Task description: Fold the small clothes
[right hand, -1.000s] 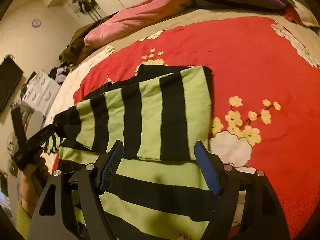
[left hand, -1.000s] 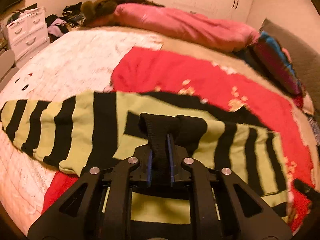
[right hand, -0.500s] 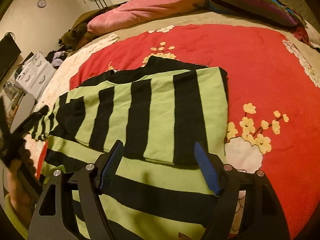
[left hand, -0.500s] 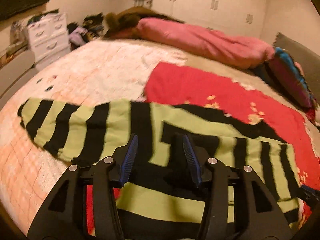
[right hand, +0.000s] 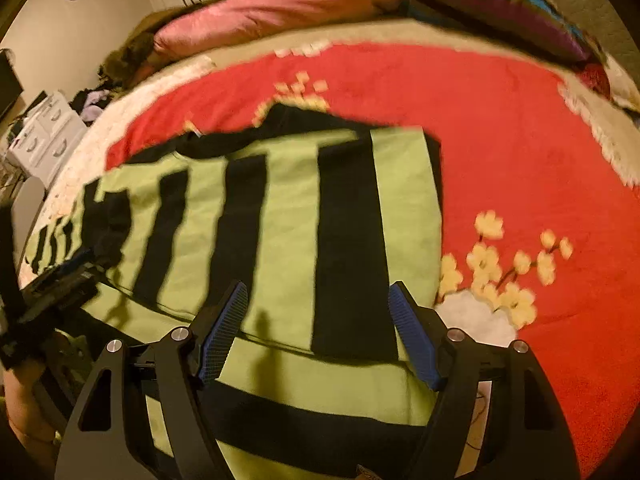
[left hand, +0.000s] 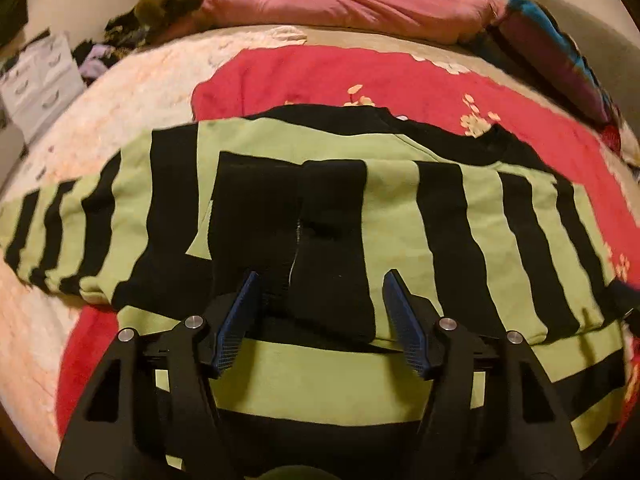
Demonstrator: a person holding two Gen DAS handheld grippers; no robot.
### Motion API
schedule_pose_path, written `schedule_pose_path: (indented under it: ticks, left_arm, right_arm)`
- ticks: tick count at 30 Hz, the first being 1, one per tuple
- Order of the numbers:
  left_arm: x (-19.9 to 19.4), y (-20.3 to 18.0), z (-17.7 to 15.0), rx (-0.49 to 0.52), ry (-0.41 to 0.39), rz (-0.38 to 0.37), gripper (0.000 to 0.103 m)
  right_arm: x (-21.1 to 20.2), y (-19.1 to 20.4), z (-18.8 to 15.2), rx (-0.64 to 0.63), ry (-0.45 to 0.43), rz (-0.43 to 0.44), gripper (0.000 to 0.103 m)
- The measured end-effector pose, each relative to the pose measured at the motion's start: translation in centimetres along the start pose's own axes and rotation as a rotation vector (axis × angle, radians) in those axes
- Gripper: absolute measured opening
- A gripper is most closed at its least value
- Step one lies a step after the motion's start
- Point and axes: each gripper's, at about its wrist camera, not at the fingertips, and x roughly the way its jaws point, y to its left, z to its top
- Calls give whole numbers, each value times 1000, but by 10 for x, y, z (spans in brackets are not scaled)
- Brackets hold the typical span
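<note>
Released since prior frame: sleeve cuff (left hand: 332,216) at frame centre, left gripper (left hand: 320,320) opening, nothing pinched; right gripper (right hand: 318,328) wide, empty; next, smooth sweater (right hand: 280,208) flat before 2nd fold.

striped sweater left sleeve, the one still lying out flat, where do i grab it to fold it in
Grip the striped sweater's unfolded left sleeve near its narrow cuff end, coming down from above. It lies flat on the pale bedspread, so a jaw likely has to slide under the edge. The left gripper, jaws opening and pinching no cloth, is nearest; the right sleeve already lies folded across the body.
</note>
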Motion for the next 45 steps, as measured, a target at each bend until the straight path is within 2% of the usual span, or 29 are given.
schedule_pose_path:
  ticks: [2, 8, 11, 13, 16, 20, 21, 22, 24, 34, 45]
  left_arm:
    - [2, 2, -1, -6, 0, -5, 57]
    - [-3, 0, -2, 0, -21, -8, 58]
    - [-14, 3, 2, -10, -58, -11, 59]
    - [-21, 6, 4, -23, -82, -6, 73]
    - [-31, 12, 8, -54, -109, -10, 76]
    - [-39, 18, 11, -83, -125, -7, 86]
    - [-41, 19, 11, -91, -129, -7, 89]
    - [-42, 20, 11, -95, -132, -7, 90]
    - [-46, 21, 11, -100, -141, -3, 93]
    - [-65, 31, 12, -121, -190, 15, 93]
    - [-69, 66, 11, -218, -198, 28, 93]
  right_arm:
    - [14, -10, -5, 52, 35, 32, 72]
    - [6, -11, -6, 70, 20, 54, 73]
    - [-9, -13, -4, 77, -13, 63, 78]
    - [-18, -12, -3, 65, -32, 49, 83]
    - [-30, -9, -1, 58, -54, 54, 83]
    - [-40, -2, 3, 53, -79, 62, 84]
    - [-42, 0, 4, 51, -83, 61, 88]
    - [-45, 2, 5, 50, -90, 59, 99]
    - [-51, 4, 6, 54, -112, 64, 99]
    - [-72, 33, 15, -2, -170, 84, 99]
    - [-66, 89, 24, -90, -167, 132, 99]
